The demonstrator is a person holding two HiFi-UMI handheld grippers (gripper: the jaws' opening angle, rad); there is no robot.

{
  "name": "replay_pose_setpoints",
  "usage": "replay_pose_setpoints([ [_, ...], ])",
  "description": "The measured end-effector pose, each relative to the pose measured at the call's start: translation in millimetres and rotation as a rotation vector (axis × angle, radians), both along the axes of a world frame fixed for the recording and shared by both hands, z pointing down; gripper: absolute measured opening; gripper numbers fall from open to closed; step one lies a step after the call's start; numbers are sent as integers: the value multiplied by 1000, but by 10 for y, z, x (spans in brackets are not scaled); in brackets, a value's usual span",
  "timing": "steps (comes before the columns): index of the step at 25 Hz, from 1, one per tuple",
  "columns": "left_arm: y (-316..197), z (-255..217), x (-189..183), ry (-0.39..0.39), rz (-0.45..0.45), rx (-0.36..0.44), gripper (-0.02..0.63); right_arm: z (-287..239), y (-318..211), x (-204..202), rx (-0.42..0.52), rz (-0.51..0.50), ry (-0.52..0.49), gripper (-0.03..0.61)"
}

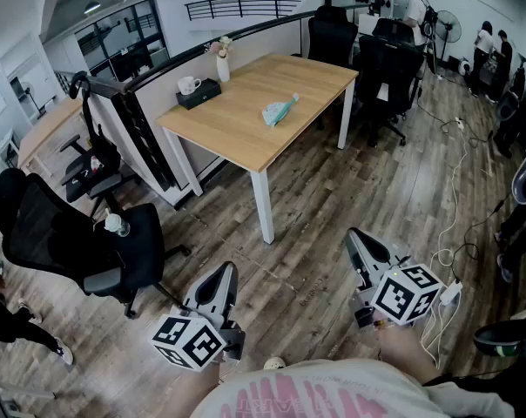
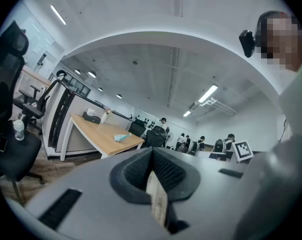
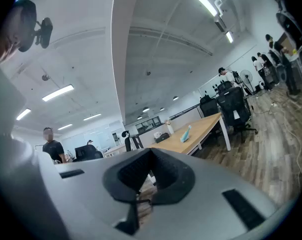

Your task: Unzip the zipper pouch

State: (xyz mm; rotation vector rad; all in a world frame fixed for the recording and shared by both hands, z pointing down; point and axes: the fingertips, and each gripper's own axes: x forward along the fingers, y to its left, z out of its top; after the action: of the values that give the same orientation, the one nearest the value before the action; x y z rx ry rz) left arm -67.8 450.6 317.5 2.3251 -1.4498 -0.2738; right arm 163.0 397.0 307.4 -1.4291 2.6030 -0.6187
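The zipper pouch (image 1: 280, 109) is a small teal bag lying flat on the light wooden table (image 1: 246, 138), toward its right side. It also shows far off as the pouch (image 2: 122, 137) in the left gripper view and the pouch (image 3: 186, 133) in the right gripper view. My left gripper (image 1: 225, 270) is held low over the floor, well short of the table, shut with nothing in it. My right gripper (image 1: 357, 237) is held at the same height to the right, also shut and empty. In their own views the left gripper (image 2: 152, 154) and right gripper (image 3: 150, 156) show their jaws pressed together.
A black tissue box (image 1: 198, 93), a white mug (image 1: 188, 84) and a vase (image 1: 222, 64) stand at the table's far left corner. Black office chairs (image 1: 89, 242) stand left and behind the table (image 1: 389, 68). Cables (image 1: 446, 259) cross the floor at right. People stand at the back right.
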Motion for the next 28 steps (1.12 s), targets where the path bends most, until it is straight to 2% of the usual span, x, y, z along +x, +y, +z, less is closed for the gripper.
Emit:
replay_pose_setpoints([
  [8, -139, -20, -222, -11, 15, 21, 2, 37, -132, -131, -2, 23, -1, -3],
  [14, -214, 187, -398, 21, 15, 13, 2, 384, -106, -211, -42, 73, 61, -3],
  [18, -343, 411, -407, -42, 23, -36, 2, 632, -222, -190, -116, 114, 28, -3],
  [20, -498, 453, -425, -49, 24, -36, 1, 687, -382, -178, -133, 127, 9, -3],
  [23, -824, 478, -436, -21, 28, -28, 0, 758, -704, -179, -134, 129, 43, -3],
  [28, -1614, 446, -406, 3, 16, -27, 0, 729, -1535, -137, -122, 126, 59, -3],
])
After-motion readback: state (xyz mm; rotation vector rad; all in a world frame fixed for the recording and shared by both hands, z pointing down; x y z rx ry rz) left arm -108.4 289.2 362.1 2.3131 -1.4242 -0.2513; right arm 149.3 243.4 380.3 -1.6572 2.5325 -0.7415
